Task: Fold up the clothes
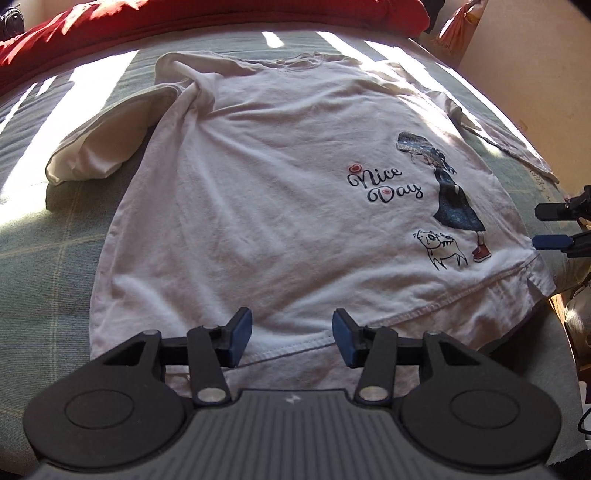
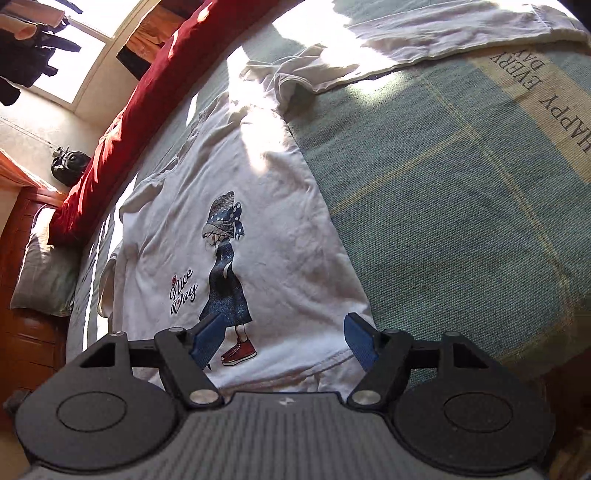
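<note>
The bed [image 1: 44, 266], under a green checked cover, carries everything here; a red blanket [image 1: 207, 22] runs along its far edge. Sun falls across the cover in bright bands.

Spread flat on the bed lies the white T-shirt [image 1: 258, 206], front up, neck toward the red blanket and hem toward the near edge of the bed. On its front is a print of a girl in a blue dress [image 2: 225, 280] with the words "Nice Day" beside her and a small cat by her red shoe. One short sleeve [image 1: 99, 151] lies folded out to the side on the cover. A second white garment [image 2: 443, 33] lies on the bed beyond the T-shirt, near a strip of the cover lettered "HAPPY EVERY DAY" [image 2: 554, 96].

The left claw [image 1: 291, 341] hangs just over the T-shirt's hem, its blue pads apart, nothing between them but the cloth below; whether the pads touch the cloth cannot be told. The right claw [image 2: 286, 341] stands at the hem's other corner, beside the girl's red shoe, its jaws wider apart and empty. From the left wrist view the right claw shows at the T-shirt's side edge, pads apart, just clear of the cloth.
</note>
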Action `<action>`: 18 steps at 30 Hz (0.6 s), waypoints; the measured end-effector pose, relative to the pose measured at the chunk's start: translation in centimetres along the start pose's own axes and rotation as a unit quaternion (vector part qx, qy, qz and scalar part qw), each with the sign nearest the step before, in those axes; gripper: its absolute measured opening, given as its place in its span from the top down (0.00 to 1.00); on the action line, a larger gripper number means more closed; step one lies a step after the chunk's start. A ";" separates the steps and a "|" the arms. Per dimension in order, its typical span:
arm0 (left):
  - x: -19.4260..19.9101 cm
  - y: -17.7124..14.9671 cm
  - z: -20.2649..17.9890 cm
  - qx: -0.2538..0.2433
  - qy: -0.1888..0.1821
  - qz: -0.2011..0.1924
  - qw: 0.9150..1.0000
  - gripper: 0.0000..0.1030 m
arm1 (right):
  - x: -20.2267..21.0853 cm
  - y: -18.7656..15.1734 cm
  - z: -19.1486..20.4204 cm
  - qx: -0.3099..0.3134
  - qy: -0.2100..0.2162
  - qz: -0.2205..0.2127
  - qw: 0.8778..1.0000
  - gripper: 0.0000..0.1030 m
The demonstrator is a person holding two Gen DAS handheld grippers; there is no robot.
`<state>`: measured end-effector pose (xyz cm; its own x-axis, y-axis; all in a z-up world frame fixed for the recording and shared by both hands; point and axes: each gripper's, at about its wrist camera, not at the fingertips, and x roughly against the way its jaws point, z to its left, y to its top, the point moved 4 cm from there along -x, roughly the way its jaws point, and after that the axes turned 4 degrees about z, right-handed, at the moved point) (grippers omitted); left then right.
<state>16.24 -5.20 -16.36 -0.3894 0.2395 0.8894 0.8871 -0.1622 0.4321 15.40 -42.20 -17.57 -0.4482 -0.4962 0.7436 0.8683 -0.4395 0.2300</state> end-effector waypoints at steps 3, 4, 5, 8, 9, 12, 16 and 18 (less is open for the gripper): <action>-0.9 -0.1 -0.4 0.006 -0.010 0.015 1.000 0.49 | -0.7 -0.4 0.0 -0.013 0.022 0.010 1.000 0.26; -1.2 -0.4 -0.5 0.005 -0.009 0.022 1.000 0.49 | -1.2 -0.8 -0.1 -0.021 0.018 0.020 0.999 0.26; -1.5 -0.9 -0.6 0.002 -0.007 0.027 1.000 0.49 | -1.5 -1.3 -0.2 -0.021 0.011 0.028 0.999 0.26; -0.9 -2.0 -0.8 -0.020 -0.001 0.026 0.999 0.44 | -1.8 -2.4 -0.1 -0.014 0.000 0.042 0.999 0.26; -0.5 -2.0 -0.8 -0.024 -0.002 0.025 0.999 0.43 | -1.6 -2.5 0.4 -0.003 -0.007 0.041 0.999 0.26; 0.6 -1.3 -1.1 -0.038 0.000 0.007 0.999 0.44 | -1.3 -2.6 2.8 0.060 -0.029 0.031 0.997 0.26; 0.5 0.6 -1.6 -0.060 0.023 -0.027 0.998 0.38 | -3.4 -2.8 8.3 0.206 -0.072 0.017 0.976 0.25; -0.5 0.8 -1.9 -0.063 0.017 -0.031 0.997 0.38 | -5.4 -3.4 10.4 0.269 -0.092 0.015 0.959 0.25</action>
<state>16.67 -7.24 -16.16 -0.4523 0.2201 0.8643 0.8240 -0.2677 0.4994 17.06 -30.20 -15.86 -0.4197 -0.3406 0.8413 0.8861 0.0470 0.4611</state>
